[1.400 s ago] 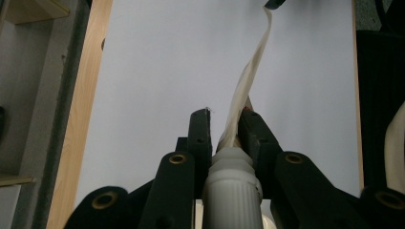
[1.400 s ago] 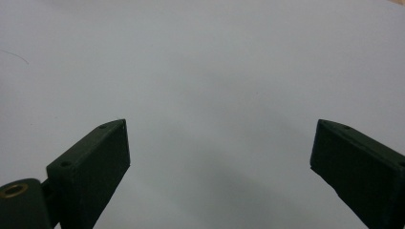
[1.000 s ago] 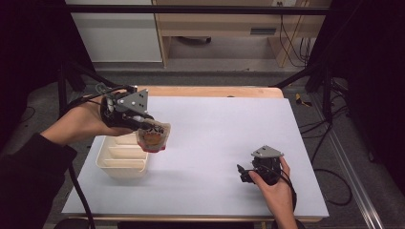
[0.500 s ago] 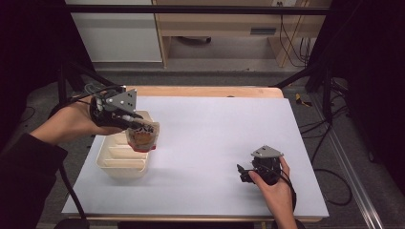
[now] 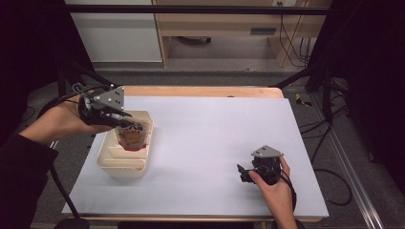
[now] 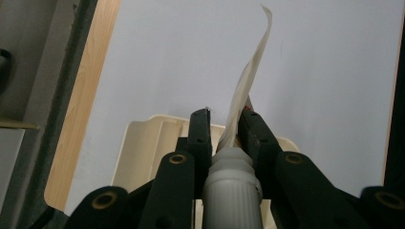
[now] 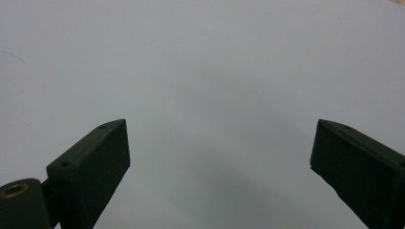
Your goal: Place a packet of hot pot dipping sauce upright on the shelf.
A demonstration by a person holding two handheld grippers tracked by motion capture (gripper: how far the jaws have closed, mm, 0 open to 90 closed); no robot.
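Since a second ago the left gripper point(image 5: 125, 125) has carried its pouch point(image 5: 133, 136) leftward across the table point(image 5: 215, 143), from beside the tray's right edge to a spot over the tray point(image 5: 125, 162) itself, while the right gripper point(image 5: 246, 172) has kept to the same place at the near right. Now the pouch, printed in red and orange with a white screw cap, hangs from the left gripper above the far half of the cream tray; whether its lower edge touches the tray floor I cannot tell. From the left gripper view, the two black jaws are closed on the pouch point(image 6: 246, 90) just above its ribbed cap point(image 6: 232, 191), the thin pouch seen edge-on and curling upward between them, with the tray point(image 6: 143, 148) and its dividing ribs lying beyond. The tray sits at the left side of the pale table, near the wooden border at that edge. The person's left hand point(image 5: 57, 125) grasps the gripper body from the left, sleeve dark. On the other side the right hand point(image 5: 272, 183) rests low on the table with its gripper pointing left; in the right gripper view its jaws stand wide apart over bare table point(image 7: 205, 71), holding nothing.
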